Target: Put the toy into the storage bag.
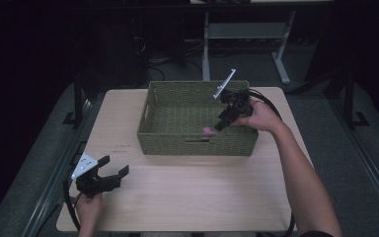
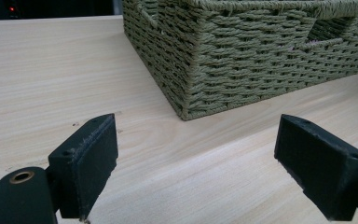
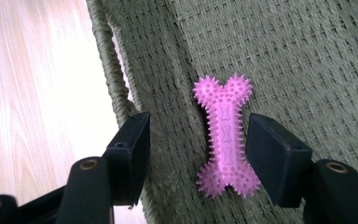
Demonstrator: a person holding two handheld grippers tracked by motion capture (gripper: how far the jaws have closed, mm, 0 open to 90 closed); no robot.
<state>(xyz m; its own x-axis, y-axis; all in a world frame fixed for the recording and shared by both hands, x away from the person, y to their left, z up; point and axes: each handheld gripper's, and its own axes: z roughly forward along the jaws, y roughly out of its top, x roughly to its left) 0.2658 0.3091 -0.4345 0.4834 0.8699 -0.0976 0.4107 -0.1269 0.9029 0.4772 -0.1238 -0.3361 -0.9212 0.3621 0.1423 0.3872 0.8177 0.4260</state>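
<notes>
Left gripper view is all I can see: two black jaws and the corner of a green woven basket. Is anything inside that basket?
Observer: Yes. A pink spiky bone toy lies on the floor of the basket, close to its front wall.
Operator: Where is the other gripper?
Observer: The right gripper reaches down into the basket. Its jaws are open with the toy between them, not clamped.
Operator: And whereabouts on the table is mine?
Observer: The left gripper is near the front left corner of the table, apart from the basket, with its jaws open and nothing in them.
</notes>
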